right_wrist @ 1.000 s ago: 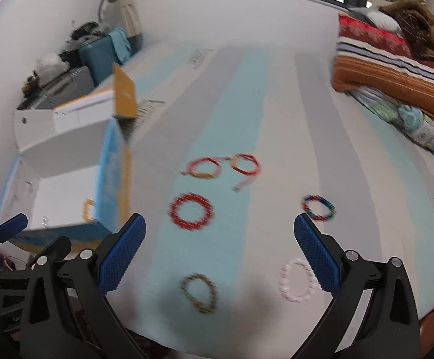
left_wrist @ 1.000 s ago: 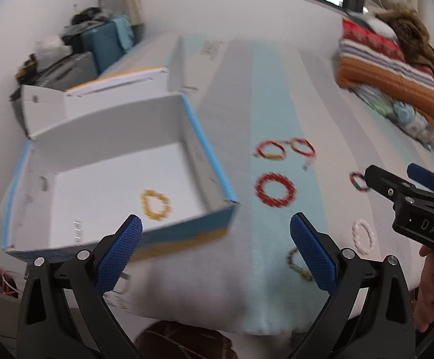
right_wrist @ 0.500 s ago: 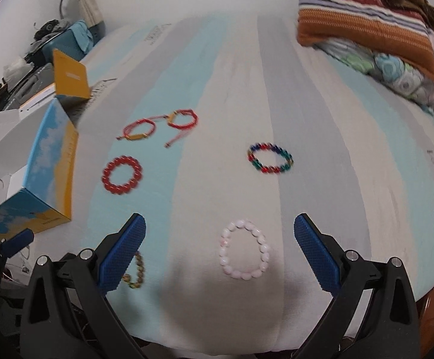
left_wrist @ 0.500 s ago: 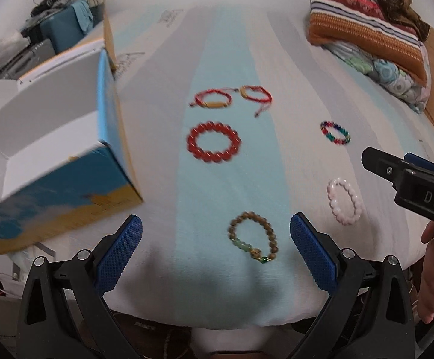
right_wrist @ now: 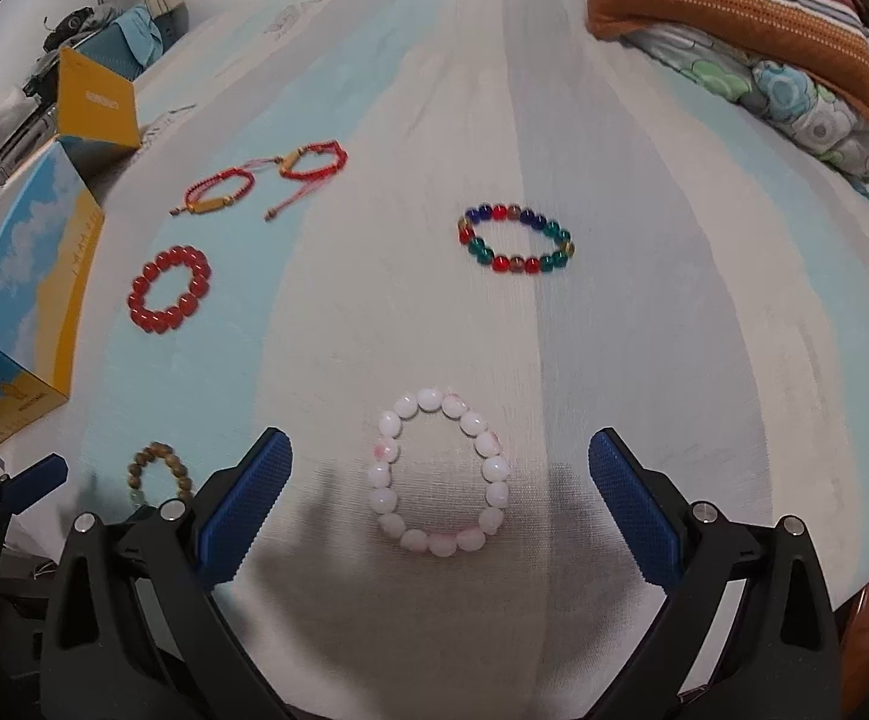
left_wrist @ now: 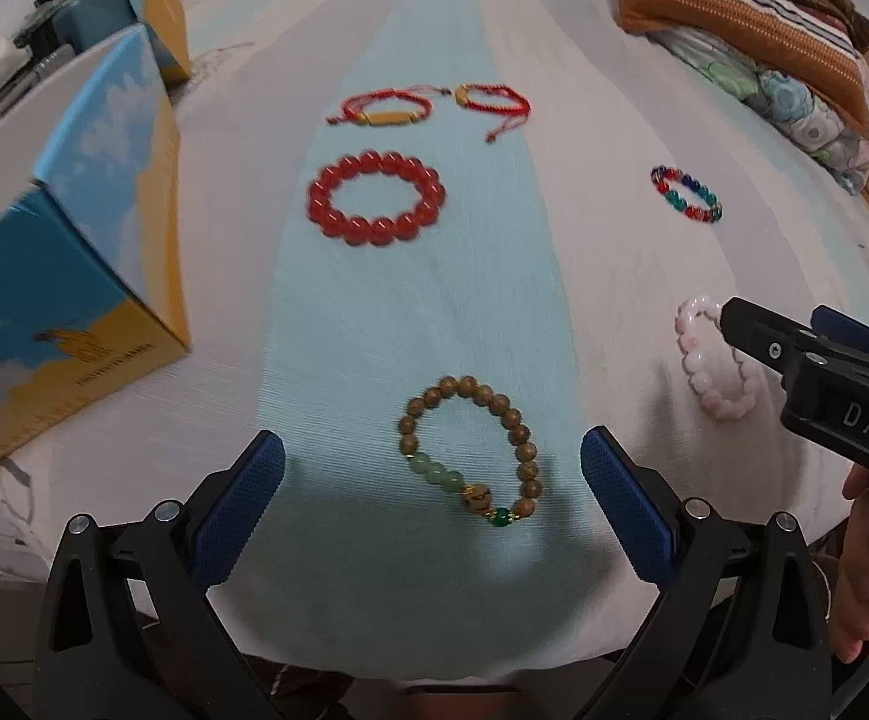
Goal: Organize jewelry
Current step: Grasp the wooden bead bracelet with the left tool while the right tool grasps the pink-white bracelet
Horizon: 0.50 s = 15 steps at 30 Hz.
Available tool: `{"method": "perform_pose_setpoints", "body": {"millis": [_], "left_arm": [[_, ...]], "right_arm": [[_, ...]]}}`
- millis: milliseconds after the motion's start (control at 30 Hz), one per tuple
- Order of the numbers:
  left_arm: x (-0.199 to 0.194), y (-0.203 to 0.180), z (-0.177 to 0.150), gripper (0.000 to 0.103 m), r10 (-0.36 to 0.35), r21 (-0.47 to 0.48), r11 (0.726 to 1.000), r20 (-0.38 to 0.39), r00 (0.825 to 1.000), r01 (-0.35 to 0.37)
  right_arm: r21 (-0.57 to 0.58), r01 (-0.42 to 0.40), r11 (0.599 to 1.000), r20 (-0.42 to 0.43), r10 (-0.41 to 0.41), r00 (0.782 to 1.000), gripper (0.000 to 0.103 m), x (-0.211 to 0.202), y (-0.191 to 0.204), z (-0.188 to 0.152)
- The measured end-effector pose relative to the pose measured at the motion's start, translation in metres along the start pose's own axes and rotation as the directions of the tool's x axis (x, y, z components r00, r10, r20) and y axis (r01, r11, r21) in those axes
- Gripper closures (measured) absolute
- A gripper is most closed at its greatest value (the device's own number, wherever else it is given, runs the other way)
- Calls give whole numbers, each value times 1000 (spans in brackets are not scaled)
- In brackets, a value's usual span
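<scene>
L gripper (left_wrist: 432,459) jaws apart, hovering over wooden bracelet (left_wrist: 469,447) | R gripper (right_wrist: 440,462) jaws apart, framing pink bracelet (right_wrist: 438,479) on bed (right_wrist: 644,276) | beads prob. light, slippery, floppy; pinching one side of loop looking best

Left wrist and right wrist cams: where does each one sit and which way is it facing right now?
Left wrist: on the left gripper, looking forward over the wooden bead bracelet; own open fingers, right gripper and hand show.
Right wrist: on the right gripper, facing the pink bead bracelet; own open fingers and left gripper's tip show.
Shared: striped bed cover, all bracelets, blue-and-yellow box.
</scene>
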<state>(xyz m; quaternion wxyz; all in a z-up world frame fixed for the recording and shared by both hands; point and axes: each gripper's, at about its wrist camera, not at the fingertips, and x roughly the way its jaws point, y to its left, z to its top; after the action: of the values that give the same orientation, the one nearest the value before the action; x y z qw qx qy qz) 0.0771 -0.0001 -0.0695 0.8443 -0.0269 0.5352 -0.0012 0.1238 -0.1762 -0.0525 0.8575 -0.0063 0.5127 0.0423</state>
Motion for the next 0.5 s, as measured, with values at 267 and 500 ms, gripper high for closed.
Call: {"method": "perform_pose_setpoints", "body": {"millis": [267,500], "left_arm": [[28,-8,-1,7,-7,0,1000,-45,999,7],[38,-14,0,7,33,12,999,-26,999,-33]], "right_arm": [[9,1,1000,-55,-1,999,8,23,-7,-4],[1,-4,1000,-105,5,994,21,42,-7,-7]]}}
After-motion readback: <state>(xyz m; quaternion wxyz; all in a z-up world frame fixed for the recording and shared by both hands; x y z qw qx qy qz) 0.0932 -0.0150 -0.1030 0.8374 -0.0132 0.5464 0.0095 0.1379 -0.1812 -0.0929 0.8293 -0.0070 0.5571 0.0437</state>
